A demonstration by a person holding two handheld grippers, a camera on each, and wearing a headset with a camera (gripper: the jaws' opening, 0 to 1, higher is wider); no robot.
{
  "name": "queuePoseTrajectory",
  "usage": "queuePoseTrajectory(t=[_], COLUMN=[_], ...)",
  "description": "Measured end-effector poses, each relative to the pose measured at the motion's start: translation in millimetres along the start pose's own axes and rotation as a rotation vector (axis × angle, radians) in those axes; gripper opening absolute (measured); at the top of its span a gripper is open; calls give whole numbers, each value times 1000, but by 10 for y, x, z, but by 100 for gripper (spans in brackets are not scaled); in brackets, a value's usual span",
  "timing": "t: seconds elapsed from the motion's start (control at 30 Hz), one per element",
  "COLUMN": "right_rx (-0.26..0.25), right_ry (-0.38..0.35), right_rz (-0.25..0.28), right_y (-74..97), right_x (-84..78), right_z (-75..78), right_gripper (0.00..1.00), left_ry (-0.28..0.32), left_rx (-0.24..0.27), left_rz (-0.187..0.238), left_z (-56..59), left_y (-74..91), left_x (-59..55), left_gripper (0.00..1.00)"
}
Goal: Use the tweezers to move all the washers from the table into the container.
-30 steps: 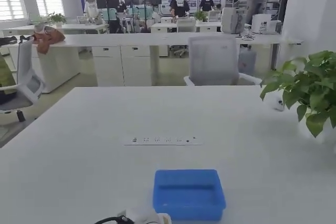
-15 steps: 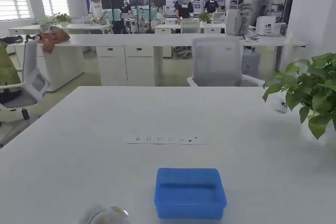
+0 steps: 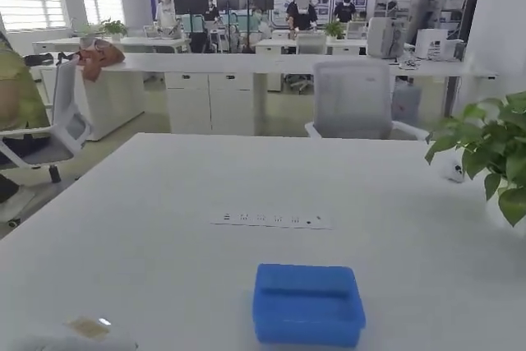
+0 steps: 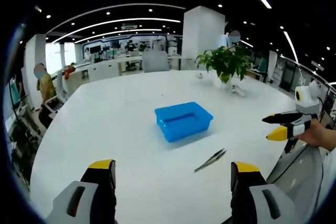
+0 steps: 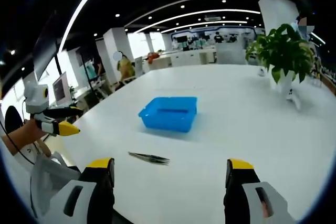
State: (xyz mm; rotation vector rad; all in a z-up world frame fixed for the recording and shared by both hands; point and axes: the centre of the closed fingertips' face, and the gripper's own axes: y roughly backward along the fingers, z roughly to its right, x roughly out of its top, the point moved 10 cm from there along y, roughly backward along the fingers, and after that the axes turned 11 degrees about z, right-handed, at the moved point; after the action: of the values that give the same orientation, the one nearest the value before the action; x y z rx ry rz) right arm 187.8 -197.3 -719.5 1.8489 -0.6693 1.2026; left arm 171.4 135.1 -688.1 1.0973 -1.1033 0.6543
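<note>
A blue rectangular plastic container (image 4: pixel 184 121) sits open side up near the middle of a wide white worktop (image 4: pixel 110 129). In the head view it lies just on the near side of a recessed socket strip (image 3: pixel 271 219).

A pair of slim metal tweezers (image 4: pixel 210 160) lies flat on the worktop, near the container but apart from it, between it and the two grippers. Its long axis runs roughly parallel to the container side that faces it. In the left gripper view it slants from lower left to upper right. In the right gripper view it lies almost level (image 5: pixel 149 157), its thin end toward the left. Which end carries the tips cannot be told.

The left gripper (image 4: pixel 173 166) hangs above the near part of the worktop, its yellow-tipped jaws wide apart with nothing between them. The right gripper (image 5: pixel 169 165) is held likewise, jaws spread and holding nothing. Each gripper is well apart from the tweezers.

A leafy green potted plant (image 5: pixel 281 51) stands on the worktop beyond the container.
</note>
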Motion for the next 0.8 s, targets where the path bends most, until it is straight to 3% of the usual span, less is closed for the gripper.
queuePoseTrajectory(t=[0.23,0.4,0.57,0.8], right_rx=[-19,-29,-60,-70], right_ry=[45,59,68,78], right_rz=[-3,24,61,79], right_y=[-78,-108,-146,-219], right_x=[65,149,254,338], right_z=[12,37,77,106], right_gripper=[99,99,99,99], left_ry=[-14,-20,-3,2], left_rx=[52,65,110,102], left_rz=[-5,-5,11,0], left_z=[-90,-102,-117,-139], left_y=[14,-1,-22,-57], left_x=[19,34,64,79], left_gripper=[99,99,99,97])
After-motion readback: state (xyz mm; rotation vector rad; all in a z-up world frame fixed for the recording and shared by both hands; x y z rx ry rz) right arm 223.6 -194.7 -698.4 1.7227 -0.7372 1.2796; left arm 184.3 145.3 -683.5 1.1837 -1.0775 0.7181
